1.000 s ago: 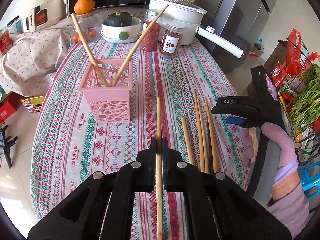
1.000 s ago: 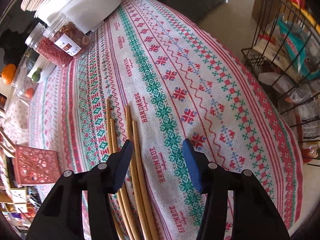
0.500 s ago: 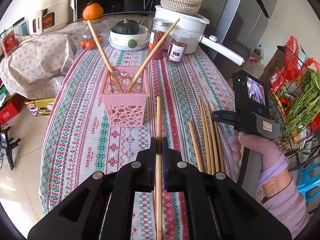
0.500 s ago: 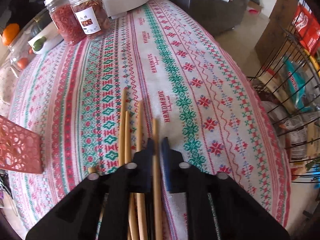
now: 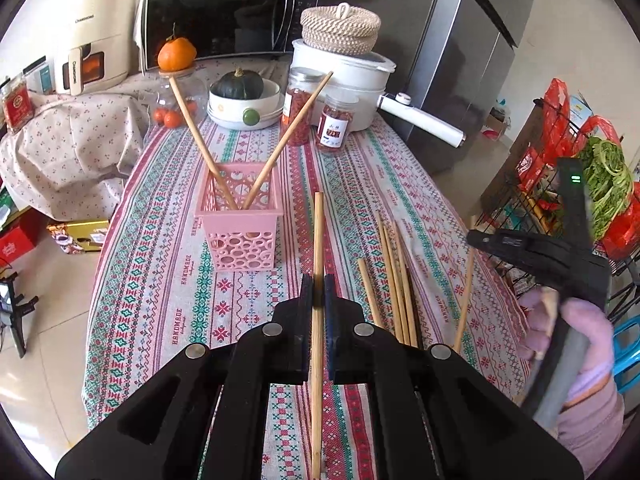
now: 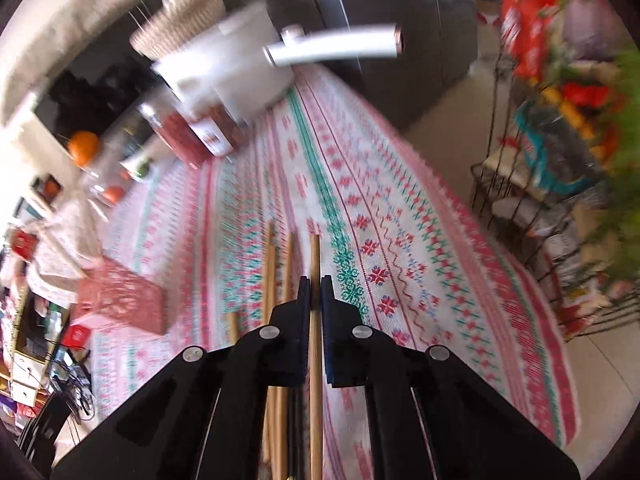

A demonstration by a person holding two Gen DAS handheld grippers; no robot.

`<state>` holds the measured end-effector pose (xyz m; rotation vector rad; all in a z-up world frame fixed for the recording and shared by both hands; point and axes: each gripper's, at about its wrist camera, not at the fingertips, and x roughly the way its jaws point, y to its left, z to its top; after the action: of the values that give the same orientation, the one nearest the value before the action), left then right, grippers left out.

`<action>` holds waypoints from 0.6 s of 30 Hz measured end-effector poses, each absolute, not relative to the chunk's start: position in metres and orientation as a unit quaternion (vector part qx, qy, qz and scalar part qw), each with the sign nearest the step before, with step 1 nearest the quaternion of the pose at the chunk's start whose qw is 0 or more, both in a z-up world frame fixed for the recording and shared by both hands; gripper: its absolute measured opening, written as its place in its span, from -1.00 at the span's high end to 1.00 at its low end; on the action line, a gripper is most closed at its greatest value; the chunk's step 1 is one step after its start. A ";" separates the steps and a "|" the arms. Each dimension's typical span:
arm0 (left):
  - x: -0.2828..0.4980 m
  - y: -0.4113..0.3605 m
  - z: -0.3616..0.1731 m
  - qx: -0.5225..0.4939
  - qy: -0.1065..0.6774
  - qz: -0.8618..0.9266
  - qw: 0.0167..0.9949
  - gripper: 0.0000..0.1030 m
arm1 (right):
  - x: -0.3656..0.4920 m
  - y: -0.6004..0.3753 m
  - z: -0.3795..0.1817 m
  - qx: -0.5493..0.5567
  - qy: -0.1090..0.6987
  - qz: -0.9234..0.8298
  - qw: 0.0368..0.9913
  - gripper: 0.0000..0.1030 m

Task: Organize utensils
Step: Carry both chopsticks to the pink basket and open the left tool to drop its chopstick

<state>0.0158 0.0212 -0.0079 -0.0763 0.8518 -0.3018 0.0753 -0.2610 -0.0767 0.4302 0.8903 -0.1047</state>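
My left gripper (image 5: 318, 280) is shut on a wooden chopstick (image 5: 319, 232) that points forward above the tablecloth. Just beyond it and to the left stands the pink perforated basket (image 5: 240, 236), with two chopsticks leaning crossed inside it. Several loose chopsticks (image 5: 394, 280) lie on the cloth to the right. In the blurred right wrist view my right gripper (image 6: 315, 284) is shut on another chopstick (image 6: 315, 256), lifted above the loose chopsticks (image 6: 272, 272). The left wrist view shows that held chopstick (image 5: 466, 300) hanging tilted under the right gripper (image 5: 474, 238).
At the table's far end stand a white pot (image 5: 344, 80) with a long handle, two jars of red goods (image 5: 334, 124), a bowl holding a squash (image 5: 244, 100) and an orange on a glass jar. A wire rack (image 5: 560, 184) with greens stands right of the table.
My right gripper closed on one chopstick from the loose group and lifted it off the cloth. The left gripper rose slightly, still holding its chopstick.
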 end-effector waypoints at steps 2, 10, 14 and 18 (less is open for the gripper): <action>0.011 0.021 -0.005 -0.036 0.406 -0.147 0.901 0.91 | 0.059 -0.261 -0.060 0.211 0.403 -0.042 0.890 0.89; -0.004 0.026 0.007 -0.028 0.391 -0.142 0.909 0.91 | -0.002 -0.260 -0.021 0.219 0.343 -0.019 0.913 0.89; -0.011 0.035 0.015 -0.034 0.382 -0.137 0.914 0.91 | -0.017 -0.257 -0.005 0.229 0.322 -0.001 0.919 0.89; -0.013 0.044 0.026 -0.042 0.371 -0.128 0.919 0.91 | -0.021 -0.252 0.013 0.236 0.301 0.015 0.924 0.89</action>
<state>-0.0133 0.0439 0.0261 -0.0870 0.7623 -0.2634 -0.0213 -0.2519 0.0134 0.4850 0.6179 0.0307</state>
